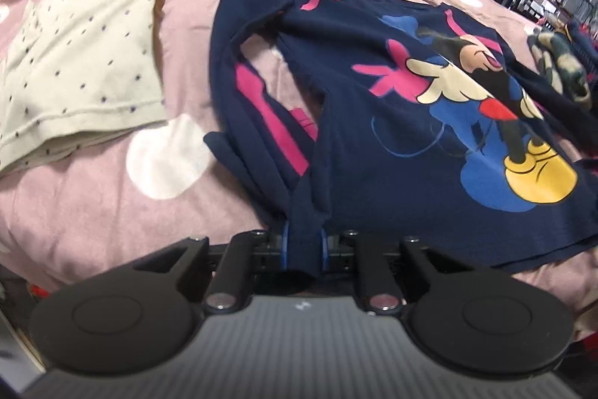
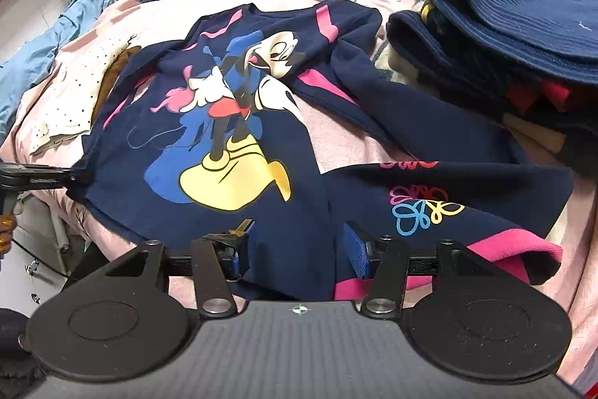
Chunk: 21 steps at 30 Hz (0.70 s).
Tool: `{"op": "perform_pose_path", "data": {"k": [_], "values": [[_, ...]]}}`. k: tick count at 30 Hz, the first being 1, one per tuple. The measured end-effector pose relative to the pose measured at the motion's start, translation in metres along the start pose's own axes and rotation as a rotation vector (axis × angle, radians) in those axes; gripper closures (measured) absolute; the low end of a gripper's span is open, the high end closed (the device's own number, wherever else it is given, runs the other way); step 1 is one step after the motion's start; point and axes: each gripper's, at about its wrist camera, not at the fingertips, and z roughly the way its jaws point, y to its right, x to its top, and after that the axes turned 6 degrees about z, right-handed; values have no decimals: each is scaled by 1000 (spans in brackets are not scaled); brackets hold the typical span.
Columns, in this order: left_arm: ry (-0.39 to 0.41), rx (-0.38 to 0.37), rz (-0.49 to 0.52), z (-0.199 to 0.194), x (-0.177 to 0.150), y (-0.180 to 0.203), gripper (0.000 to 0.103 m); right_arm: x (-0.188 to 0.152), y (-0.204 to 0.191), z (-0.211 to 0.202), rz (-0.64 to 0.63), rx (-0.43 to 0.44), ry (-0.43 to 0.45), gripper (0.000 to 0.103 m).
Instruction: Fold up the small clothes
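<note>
1. We see a navy sweatshirt (image 2: 239,122) with a cartoon-mouse print and pink stripes lying front side up on a pink bedspread (image 1: 112,212) with large white dots. Its hem is toward both cameras and its neckline is at the far side.
2. Left gripper (image 1: 303,245): its blue-padded jaws stand narrow, pinched on a fold of the sweatshirt's hem corner. The navy cloth passes between the pads and hangs out below them. In the right wrist view the same gripper (image 2: 73,176) comes in from the left edge, with its tip at the garment's lower left corner.
3. Right gripper (image 2: 295,251): its jaws stand wide apart over the sweatshirt's hem. Navy cloth lies in the gap between them, but neither blue pad presses on it, so nothing is held.
4. One sleeve (image 1: 258,107) lies bent along the body's side in the left wrist view, showing its pink stripe. In the right wrist view the other sleeve (image 2: 373,103) runs out to the right across the bedspread.
5. A second navy garment (image 2: 448,204) with a pink cuff and a coloured loop print lies just right of the sweatshirt's hem, near the right gripper.
6. A folded cream piece with small dark dots (image 1: 74,62) sits on the bedspread to the left of the sweatshirt, apart from it.
7. A pile of ribbed navy and red clothes (image 2: 504,25) is at the far right of the bed.
8. A blue garment (image 2: 56,32) is crumpled at the far left edge of the bed.
</note>
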Motion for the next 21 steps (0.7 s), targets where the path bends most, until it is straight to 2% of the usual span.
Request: {"op": "perform_pose_path", "data": {"k": [1,2,4,6,9,10,12,13,16,18,19,21], "values": [[-18,1,-17,-3,0,-7,71,1,-1,2,3,7,4,8],[-10,18,-57,-8,-1,-16,43,1,-2,2,2,13,7,0],[54,62,-152,-22,-4,-35,10,3,-3,3,-7,8,15,0],[92,77,-216,-29,-4,-50,12,4,-4,4,-12,2,16,0],[83,35,-270,-17,5,-57,12,6,-6,8,-5,15,10,0],[66,23,-276,-8,8,-56,15,6,-8,10,-9,18,9,0],[37,-46,-278,9,14,-48,49,5,-13,12,-15,16,7,0],[27,-84,-266,18,14,-42,76,3,-15,12,-20,15,2,0],[48,-1,-184,22,17,-26,91,0,-17,12,-16,17,0,0],[83,13,-229,10,20,-41,98,-1,-15,10,-7,17,7,0],[109,65,-235,-3,23,-50,99,-1,-14,9,-7,16,9,0],[188,213,-223,-38,33,-70,100,0,-13,7,-7,10,17,0]]}}
